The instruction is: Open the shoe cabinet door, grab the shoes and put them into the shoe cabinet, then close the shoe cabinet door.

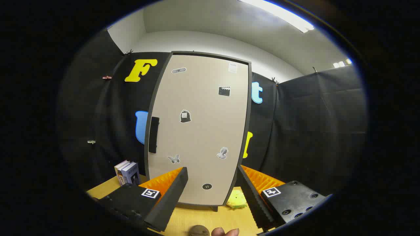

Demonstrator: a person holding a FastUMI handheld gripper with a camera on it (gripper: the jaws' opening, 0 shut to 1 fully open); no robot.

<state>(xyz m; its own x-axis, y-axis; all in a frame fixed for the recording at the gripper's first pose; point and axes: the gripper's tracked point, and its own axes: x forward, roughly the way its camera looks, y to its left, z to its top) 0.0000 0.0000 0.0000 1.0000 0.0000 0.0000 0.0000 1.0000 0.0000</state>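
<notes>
I'm looking at black cloth (305, 124) hung all round the booth as its wall, clipped along the top edge. Above it I see a plain white wall (203, 41) curving up into a white ceiling (210, 16), with a long ceiling light (279, 14) glowing bright overhead. Down low there's a light wooden surface (203, 218), and a few books (127, 173) stand upright on it against the cloth.
</notes>
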